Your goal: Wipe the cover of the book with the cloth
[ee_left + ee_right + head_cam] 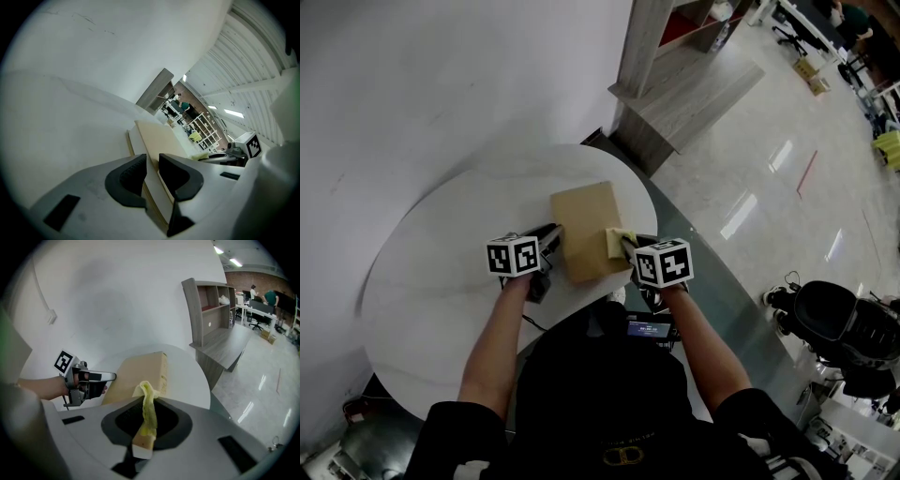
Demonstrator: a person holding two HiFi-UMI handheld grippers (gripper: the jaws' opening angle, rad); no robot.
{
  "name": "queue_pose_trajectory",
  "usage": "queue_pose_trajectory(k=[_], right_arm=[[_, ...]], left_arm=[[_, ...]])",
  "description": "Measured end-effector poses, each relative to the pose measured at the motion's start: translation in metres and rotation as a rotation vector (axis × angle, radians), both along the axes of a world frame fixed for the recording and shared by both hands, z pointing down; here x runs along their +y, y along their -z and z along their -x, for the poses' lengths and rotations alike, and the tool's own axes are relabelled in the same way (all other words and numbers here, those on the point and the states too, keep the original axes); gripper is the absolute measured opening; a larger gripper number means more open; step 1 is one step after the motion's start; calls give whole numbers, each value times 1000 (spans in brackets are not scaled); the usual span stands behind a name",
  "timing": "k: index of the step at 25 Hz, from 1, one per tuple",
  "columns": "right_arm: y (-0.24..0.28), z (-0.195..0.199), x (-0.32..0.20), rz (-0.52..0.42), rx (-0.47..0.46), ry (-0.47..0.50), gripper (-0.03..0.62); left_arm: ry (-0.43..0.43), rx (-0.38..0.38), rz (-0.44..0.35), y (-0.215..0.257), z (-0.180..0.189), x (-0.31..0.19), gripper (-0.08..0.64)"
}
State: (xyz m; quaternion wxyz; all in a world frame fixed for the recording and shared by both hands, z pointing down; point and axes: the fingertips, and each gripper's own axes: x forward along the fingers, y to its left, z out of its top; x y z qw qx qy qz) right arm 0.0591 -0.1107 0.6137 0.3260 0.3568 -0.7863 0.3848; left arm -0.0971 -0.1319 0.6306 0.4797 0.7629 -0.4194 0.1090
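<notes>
A tan book (586, 230) lies flat in the middle of the round white table (441, 272). My left gripper (555, 232) grips its left edge; in the left gripper view the book (161, 138) runs between the two dark pads of this gripper (152, 171), which close on it. My right gripper (623, 246) is shut on a yellow cloth (617, 242) that rests on the book's near right corner. In the right gripper view the cloth (149, 404) hangs pinched in that gripper (146, 416), above the book (140, 376).
A grey wooden shelf unit (675, 75) stands beyond the table on a glossy floor. The white wall curves behind the table. A black machine (848, 328) sits on the floor at the right. The table's right edge is close to my right gripper.
</notes>
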Motion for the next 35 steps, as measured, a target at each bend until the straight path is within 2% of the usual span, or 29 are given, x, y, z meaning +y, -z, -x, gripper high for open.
queue_pose_trajectory(k=[7, 16, 20, 23, 35], right_arm=[[21, 45, 17, -9, -71, 100, 87], [13, 93, 56, 88, -139, 209, 87], [3, 96, 64, 116, -124, 224, 87], [-4, 94, 62, 110, -98, 224, 87], [-4, 85, 59, 102, -87, 200, 87]], left_arm=[[7, -7, -1, 4, -1, 1, 84], [19, -1, -2, 6, -1, 1, 84], [18, 1, -3, 6, -1, 2, 84], [19, 4, -5, 4, 0, -1, 84], [19, 0, -5, 5, 0, -1, 84]])
